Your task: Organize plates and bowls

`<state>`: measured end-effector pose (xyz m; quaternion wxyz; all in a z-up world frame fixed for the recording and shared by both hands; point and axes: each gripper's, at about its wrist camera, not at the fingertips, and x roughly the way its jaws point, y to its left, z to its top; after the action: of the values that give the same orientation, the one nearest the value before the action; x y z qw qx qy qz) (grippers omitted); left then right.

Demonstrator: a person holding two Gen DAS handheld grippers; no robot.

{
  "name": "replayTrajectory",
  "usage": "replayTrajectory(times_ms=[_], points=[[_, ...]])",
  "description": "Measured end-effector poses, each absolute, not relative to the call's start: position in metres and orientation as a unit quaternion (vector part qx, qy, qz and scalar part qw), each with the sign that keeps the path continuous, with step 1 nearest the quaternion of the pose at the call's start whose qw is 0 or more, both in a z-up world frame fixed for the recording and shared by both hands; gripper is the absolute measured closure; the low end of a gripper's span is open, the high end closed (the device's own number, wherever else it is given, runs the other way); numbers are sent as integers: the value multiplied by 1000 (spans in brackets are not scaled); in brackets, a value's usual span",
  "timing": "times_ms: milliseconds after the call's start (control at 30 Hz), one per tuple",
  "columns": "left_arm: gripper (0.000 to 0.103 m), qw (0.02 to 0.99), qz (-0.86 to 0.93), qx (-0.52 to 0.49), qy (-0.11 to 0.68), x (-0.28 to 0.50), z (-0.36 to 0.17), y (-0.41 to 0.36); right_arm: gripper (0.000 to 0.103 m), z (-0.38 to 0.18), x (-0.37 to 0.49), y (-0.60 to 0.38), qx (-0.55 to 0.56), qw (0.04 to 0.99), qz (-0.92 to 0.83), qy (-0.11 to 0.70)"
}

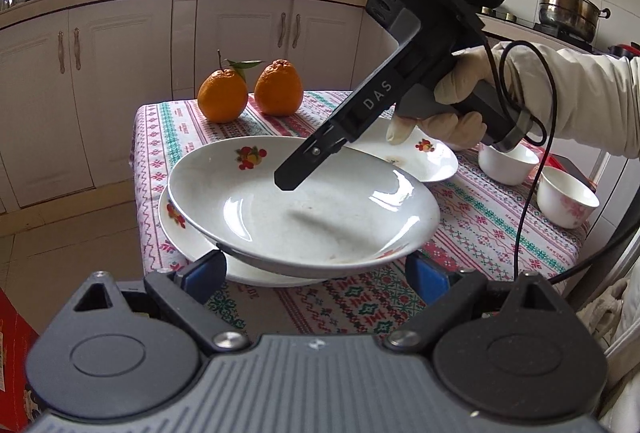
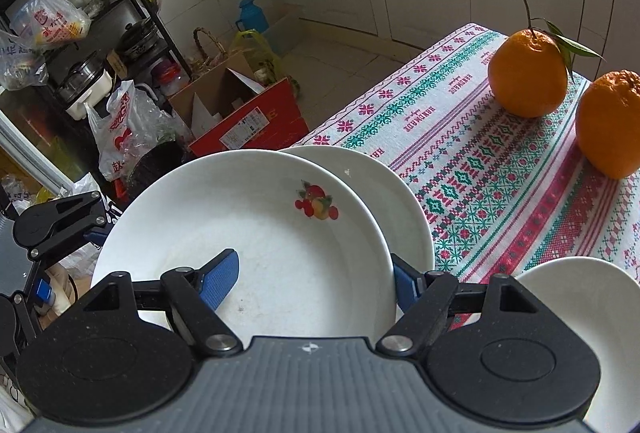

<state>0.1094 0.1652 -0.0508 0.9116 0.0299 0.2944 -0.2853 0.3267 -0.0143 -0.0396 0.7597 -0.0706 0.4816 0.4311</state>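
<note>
A white deep plate (image 1: 304, 209) with a fruit print rests tilted on a second white plate (image 1: 184, 237) on the patterned tablecloth. My left gripper (image 1: 312, 269) is open, its blue pads on either side of the plate's near rim. My right gripper (image 2: 316, 279) is open: one fingertip (image 2: 222, 279) is over the plate's inside (image 2: 256, 233), the other outside its rim. It shows from the side in the left wrist view (image 1: 290, 181). The lower plate (image 2: 400, 201) sticks out beyond. A third plate (image 1: 416, 157) lies behind, and two small white bowls (image 1: 508, 161) (image 1: 566, 197) stand right.
Two oranges (image 1: 250, 91) sit at the table's far end, also in the right wrist view (image 2: 560, 93). Kitchen cabinets (image 1: 120, 73) stand behind. A red box (image 2: 248, 121), bags and a rack (image 2: 80, 33) crowd the floor left of the table. A cable (image 1: 528, 169) hangs from the right gripper.
</note>
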Motion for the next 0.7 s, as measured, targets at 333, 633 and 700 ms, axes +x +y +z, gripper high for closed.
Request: replayTrajectory(times_ms=[333, 633, 700], points=[[7, 910, -281, 15, 306, 114, -57, 172, 20, -47, 335, -5, -71, 758, 431, 484], [7, 909, -277, 3, 311, 119, -59, 175, 20, -52, 337, -4, -76, 759, 423, 488], [7, 909, -277, 5, 310, 119, -60, 175, 20, -53, 338, -5, -76, 760, 421, 489]])
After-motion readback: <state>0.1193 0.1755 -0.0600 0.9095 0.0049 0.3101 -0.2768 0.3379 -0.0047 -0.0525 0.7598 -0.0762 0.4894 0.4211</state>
